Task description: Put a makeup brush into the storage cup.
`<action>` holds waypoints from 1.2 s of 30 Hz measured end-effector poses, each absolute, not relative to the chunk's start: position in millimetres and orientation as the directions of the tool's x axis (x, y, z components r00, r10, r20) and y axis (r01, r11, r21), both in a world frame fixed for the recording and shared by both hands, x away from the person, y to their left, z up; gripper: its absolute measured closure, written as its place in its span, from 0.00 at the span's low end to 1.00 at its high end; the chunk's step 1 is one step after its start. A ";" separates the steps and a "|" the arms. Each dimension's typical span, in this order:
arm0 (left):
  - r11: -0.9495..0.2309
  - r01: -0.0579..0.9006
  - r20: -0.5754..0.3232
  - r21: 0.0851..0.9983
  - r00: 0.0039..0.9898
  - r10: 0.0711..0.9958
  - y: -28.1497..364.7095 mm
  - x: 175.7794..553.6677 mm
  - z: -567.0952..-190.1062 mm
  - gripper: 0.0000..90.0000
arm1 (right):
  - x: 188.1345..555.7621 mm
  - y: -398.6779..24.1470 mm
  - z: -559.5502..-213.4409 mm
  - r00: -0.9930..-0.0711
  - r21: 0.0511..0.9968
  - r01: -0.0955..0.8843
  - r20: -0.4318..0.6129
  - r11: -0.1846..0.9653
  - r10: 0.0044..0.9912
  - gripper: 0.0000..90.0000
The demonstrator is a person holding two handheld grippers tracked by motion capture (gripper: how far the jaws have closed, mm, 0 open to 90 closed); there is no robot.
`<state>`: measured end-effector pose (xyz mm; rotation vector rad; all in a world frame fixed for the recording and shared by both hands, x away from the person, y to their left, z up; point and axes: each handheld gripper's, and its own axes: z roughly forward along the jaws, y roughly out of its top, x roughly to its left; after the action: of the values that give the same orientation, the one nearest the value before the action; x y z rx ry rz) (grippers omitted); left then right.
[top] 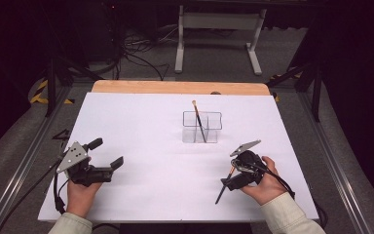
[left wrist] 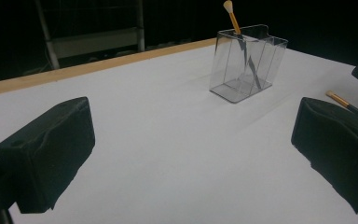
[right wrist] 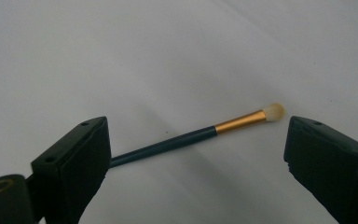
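A clear divided holder [top: 202, 128] [left wrist: 247, 63] stands on the white table past its middle. A dark-handled brush [top: 198, 118] [left wrist: 234, 21] with a gold ferrule leans in the holder, bristles up. A second brush of the same kind [top: 220, 193] [right wrist: 191, 137] [left wrist: 342, 100] lies flat on the table at the near right. My right gripper [top: 229, 181] [right wrist: 198, 156] is open just above it, one jaw on each side of the brush, neither touching it. At the near left my left gripper [top: 106, 153] [left wrist: 191, 156] is open and holds nothing, pointing toward the holder.
The white table sheet [top: 141, 122] ends at a wooden strip [top: 175, 87] along the far edge. Beyond it are a white stand's legs [top: 214, 44] and loose cables [top: 136, 53] on the floor. Metal rails [top: 24, 146] run along both sides of the table.
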<state>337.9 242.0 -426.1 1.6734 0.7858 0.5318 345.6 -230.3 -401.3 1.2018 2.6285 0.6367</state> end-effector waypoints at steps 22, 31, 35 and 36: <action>-0.124 0.216 -0.057 0.969 0.677 0.733 240.4 338.1 -426.0 0.00 | 346.9 -217.0 -417.5 -0.612 0.405 0.724 0.003 0.558 0.791 0.09; -0.124 0.215 -0.056 0.969 0.678 0.733 240.2 337.8 -425.9 0.00 | 350.1 -213.3 -421.8 -0.588 0.367 0.751 -0.006 0.549 0.808 0.15; -0.124 0.215 -0.057 0.969 0.678 0.733 240.5 337.9 -425.8 0.00 | 352.3 -211.4 -424.4 -0.582 0.346 0.759 -0.017 0.551 0.813 0.16; -0.123 0.215 -0.058 0.969 0.678 0.733 240.6 338.0 -425.9 0.00 | 352.6 -211.2 -424.6 -0.584 0.342 0.759 -0.020 0.554 0.812 0.17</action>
<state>338.0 240.6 -425.9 1.6748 0.7771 0.5291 352.6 -211.2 -424.6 1.3320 2.6109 0.4470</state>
